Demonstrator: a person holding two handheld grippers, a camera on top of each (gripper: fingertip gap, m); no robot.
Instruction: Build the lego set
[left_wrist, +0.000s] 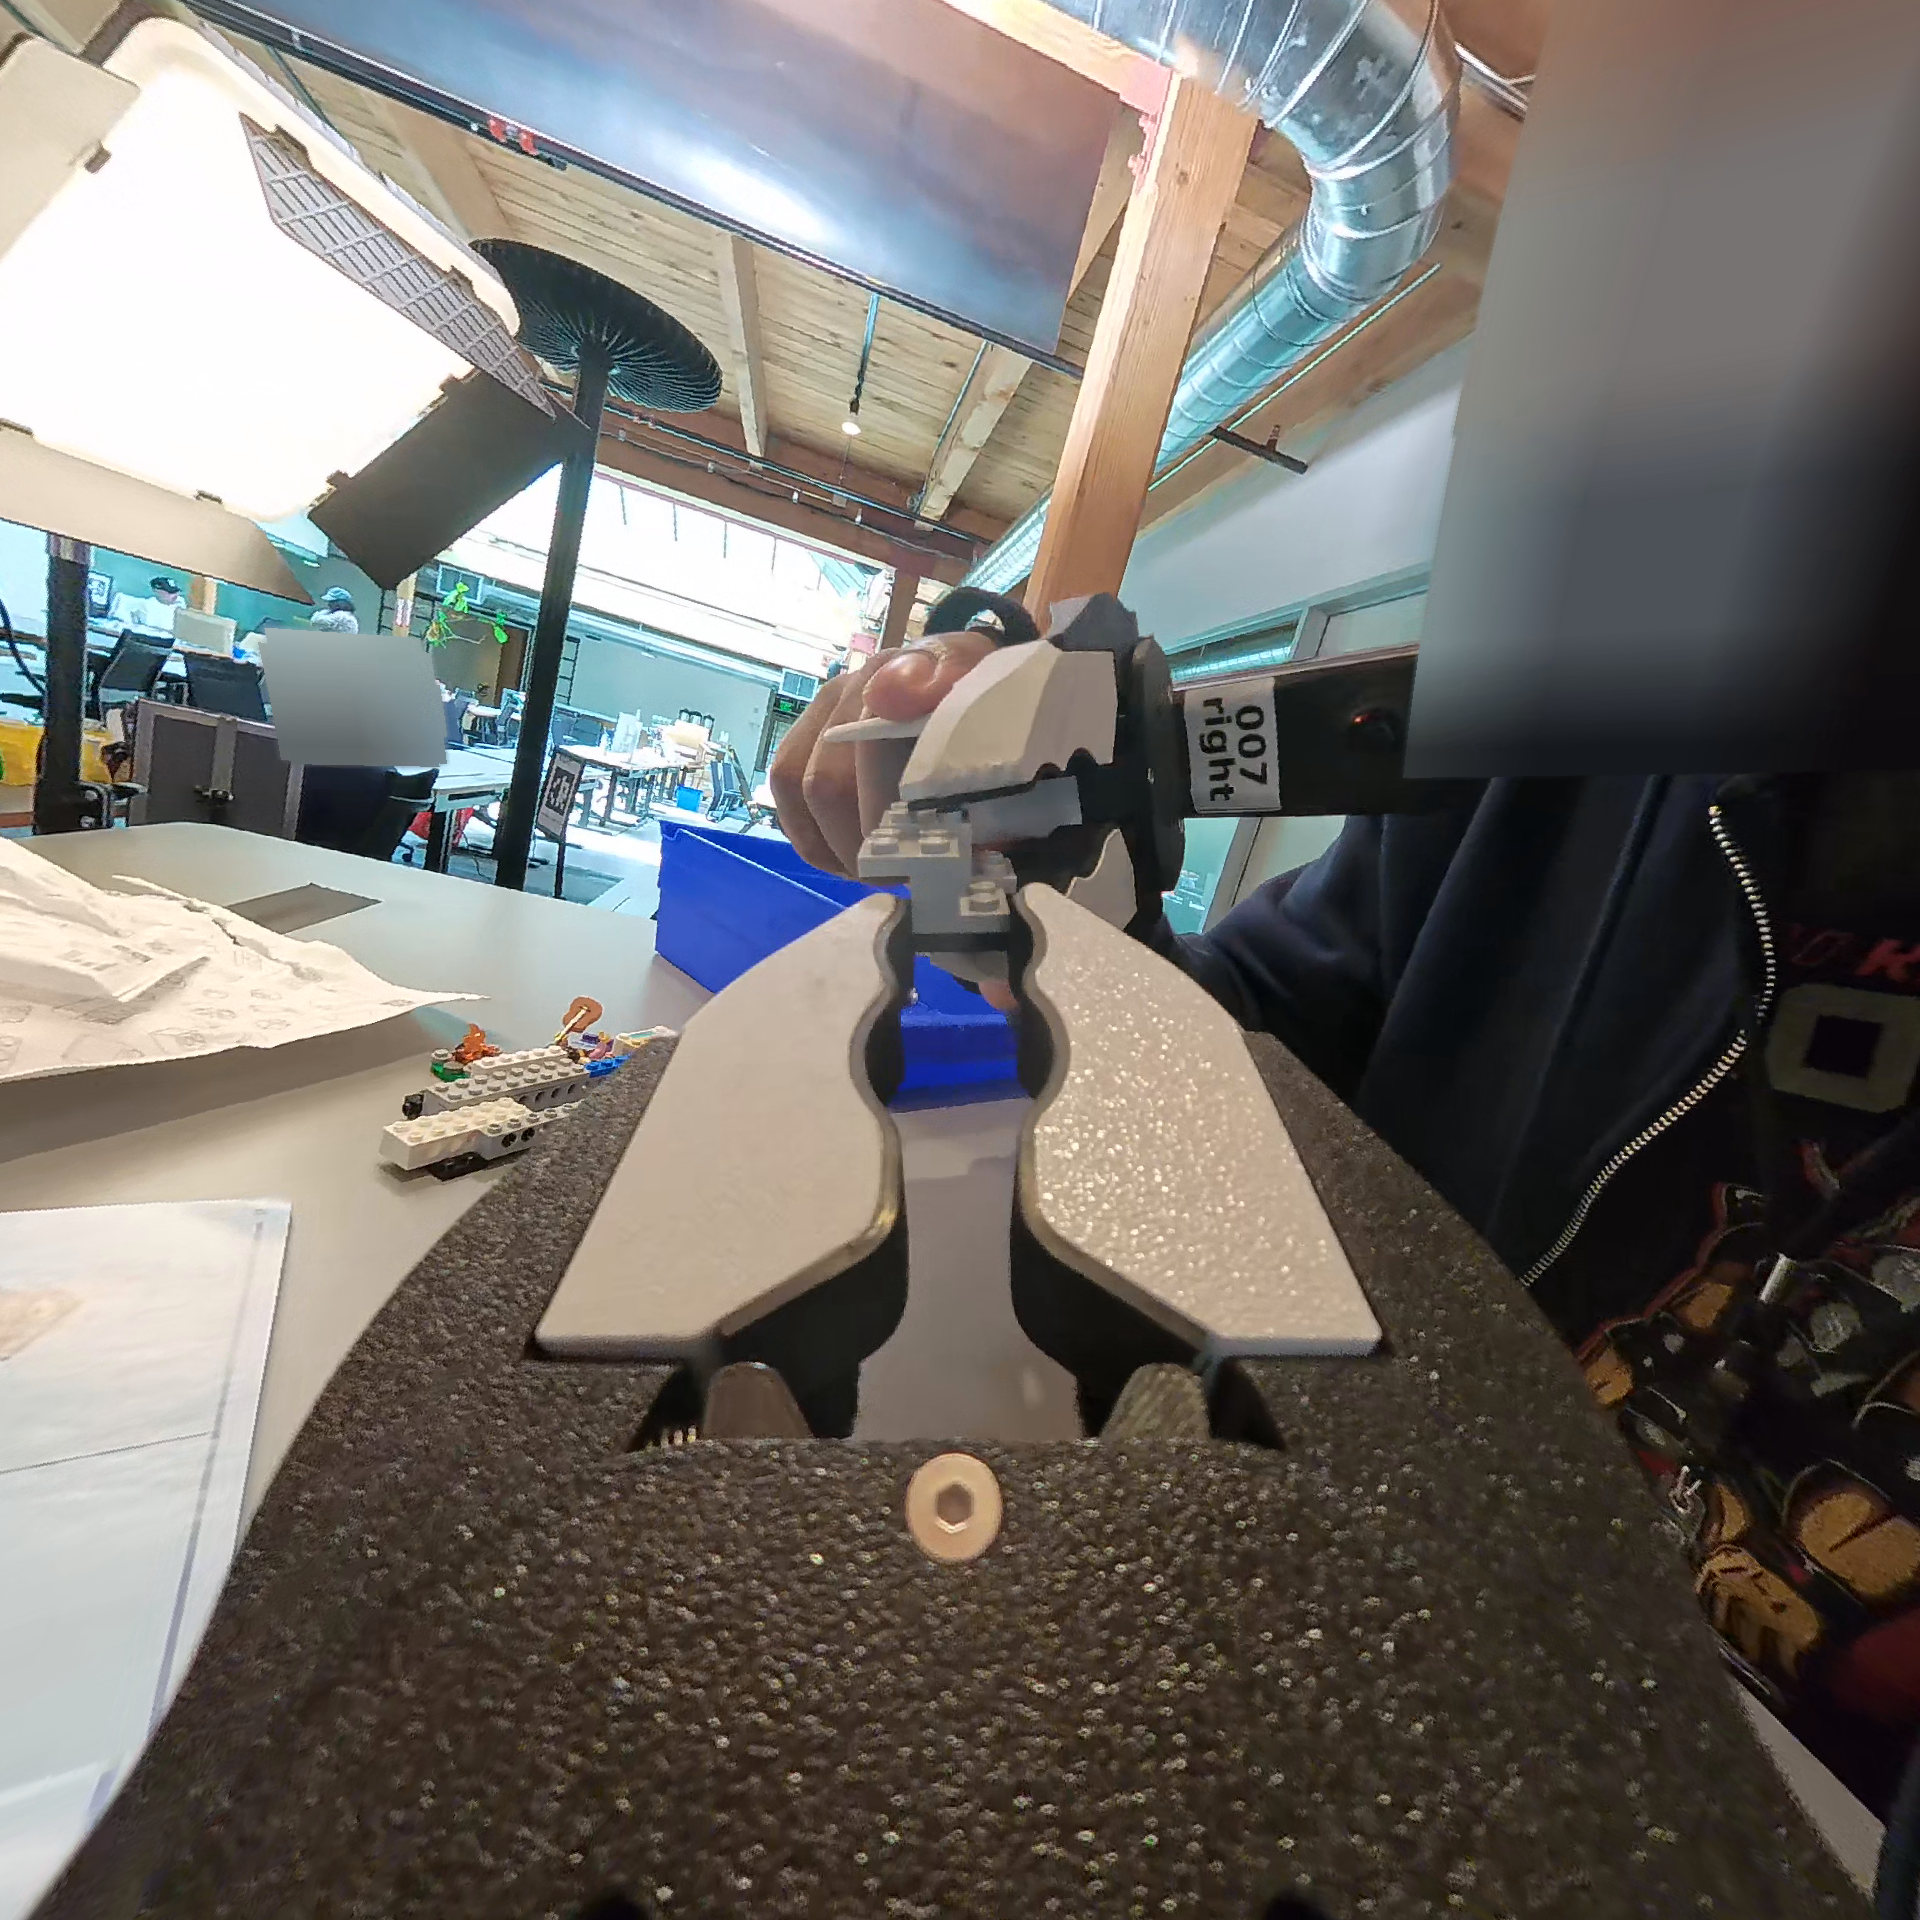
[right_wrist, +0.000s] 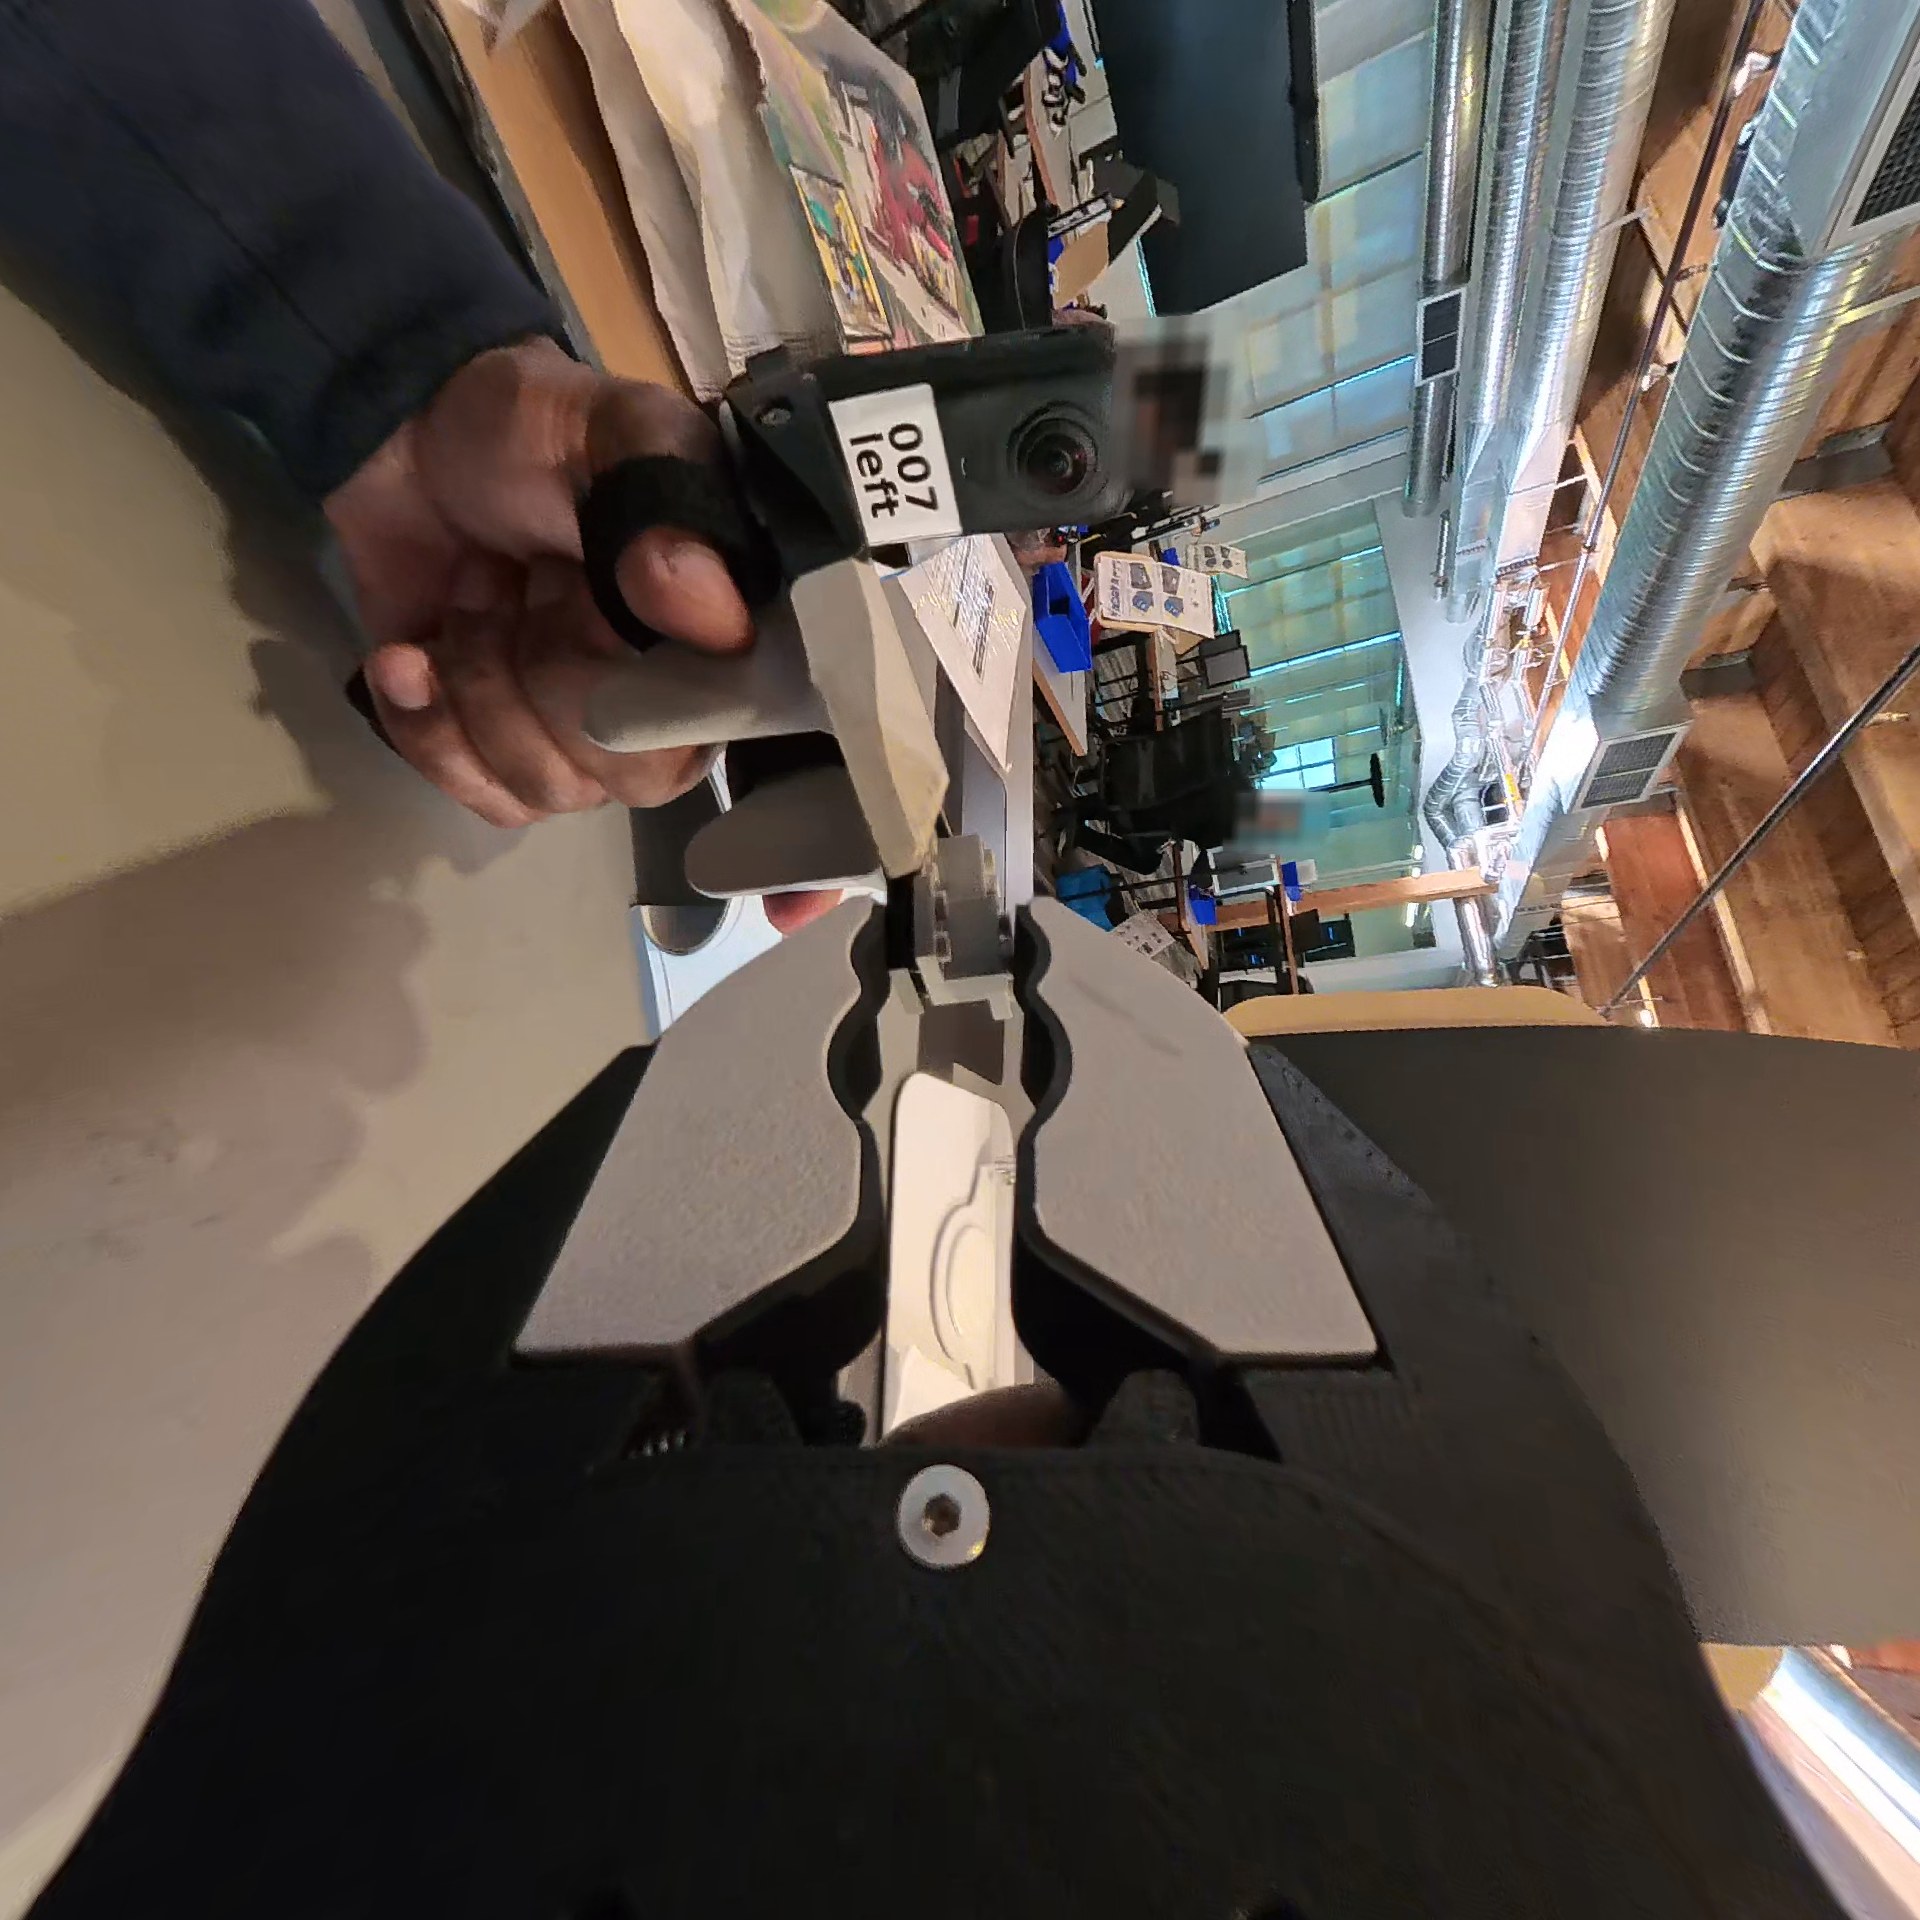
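- While you hold both tools above the grey tabletop (left_wrist: 499, 935), a blue bin (left_wrist: 748, 904) stands just behind the left gripper (left_wrist: 961, 914), and your right hand (left_wrist: 842, 758) hangs over it.
- To your left lie white brick strips (left_wrist: 488, 1101) with small coloured pieces (left_wrist: 551, 1039) beside them, near crumpled printed sheets (left_wrist: 156, 977) and a flat white sheet (left_wrist: 125, 1382).
- Your left gripper's jaws are clamped on the lower part of a small grey brick assembly (left_wrist: 940, 883), with a black layer along its underside.
- Your right gripper (right_wrist: 951, 940) comes in from the side with its jaws closed on the same grey brick assembly (right_wrist: 961, 935), one pad on each face.
- So the piece is held off the tabletop between the two tools, your left hand (right_wrist: 499, 623) close beside it.
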